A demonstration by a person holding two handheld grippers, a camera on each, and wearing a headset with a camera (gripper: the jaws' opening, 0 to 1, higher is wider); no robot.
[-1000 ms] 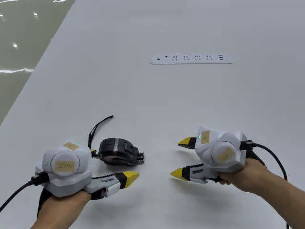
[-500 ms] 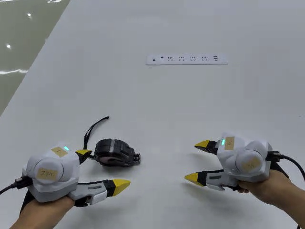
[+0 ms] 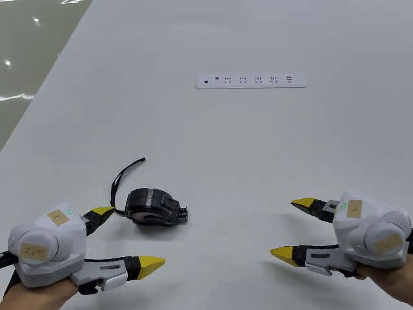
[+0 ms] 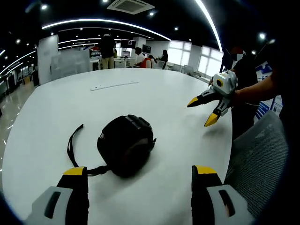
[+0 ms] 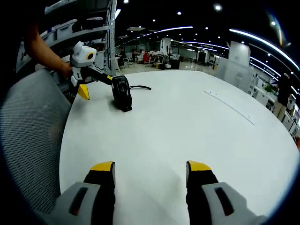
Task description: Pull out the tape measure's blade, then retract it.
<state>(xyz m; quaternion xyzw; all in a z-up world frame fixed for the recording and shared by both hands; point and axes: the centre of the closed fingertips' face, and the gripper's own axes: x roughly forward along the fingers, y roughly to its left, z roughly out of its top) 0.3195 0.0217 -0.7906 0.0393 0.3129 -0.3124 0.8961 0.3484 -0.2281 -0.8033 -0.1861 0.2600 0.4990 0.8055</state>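
A black tape measure [image 3: 153,207] lies on the white table [image 3: 213,148], its black wrist strap [image 3: 121,178] curling off to the left; no blade is out. My left gripper [image 3: 122,236] stands open just left of and below it, touching nothing. In the left gripper view the tape measure [image 4: 125,143] sits just ahead of the spread yellow-tipped jaws. My right gripper [image 3: 294,227] is open far to the right, with nothing between its jaws. The right gripper view has the tape measure [image 5: 122,93] far off beside the left gripper [image 5: 96,79].
A white power strip [image 3: 250,81] lies flat at the far middle of the table. The table's left edge [image 3: 45,84] borders a glossy floor. A mesh chair back [image 5: 28,140] stands close on my side.
Both grippers have drawn back from the tape measure, the left toward the lower left, the right toward the lower right. The tape measure has stayed in place.
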